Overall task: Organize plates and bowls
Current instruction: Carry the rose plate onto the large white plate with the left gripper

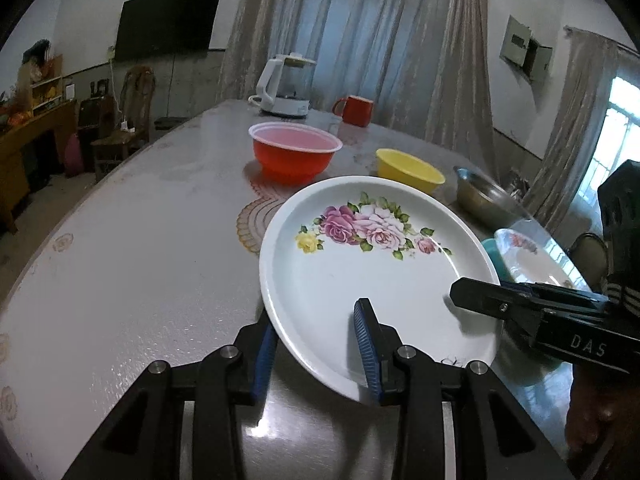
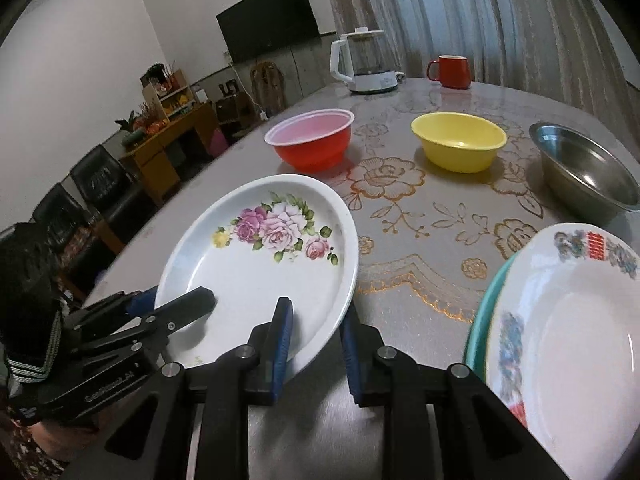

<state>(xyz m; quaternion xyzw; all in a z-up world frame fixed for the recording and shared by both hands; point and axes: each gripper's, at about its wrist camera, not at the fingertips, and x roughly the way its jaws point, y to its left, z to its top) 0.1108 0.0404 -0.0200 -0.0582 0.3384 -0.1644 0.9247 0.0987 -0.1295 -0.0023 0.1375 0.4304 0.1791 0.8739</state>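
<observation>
A white plate with pink roses (image 1: 372, 264) (image 2: 256, 264) is held tilted above the table by both grippers. My left gripper (image 1: 316, 344) has its blue pads either side of the plate's near left rim; it also shows in the right wrist view (image 2: 176, 300). My right gripper (image 2: 316, 344) straddles the plate's near right rim; it also shows in the left wrist view (image 1: 476, 300). A second white plate with a red and blue pattern (image 2: 568, 320) (image 1: 532, 252) lies on a teal plate (image 2: 480, 320). A red bowl (image 2: 312, 140), a yellow bowl (image 2: 460, 140) and a steel bowl (image 2: 588, 168) stand beyond.
A white kettle (image 2: 364, 60) and a red mug (image 2: 450, 70) stand at the table's far end. The table (image 2: 420, 240) has a gold floral cloth. Chairs and shelves are to the left, beyond the table edge.
</observation>
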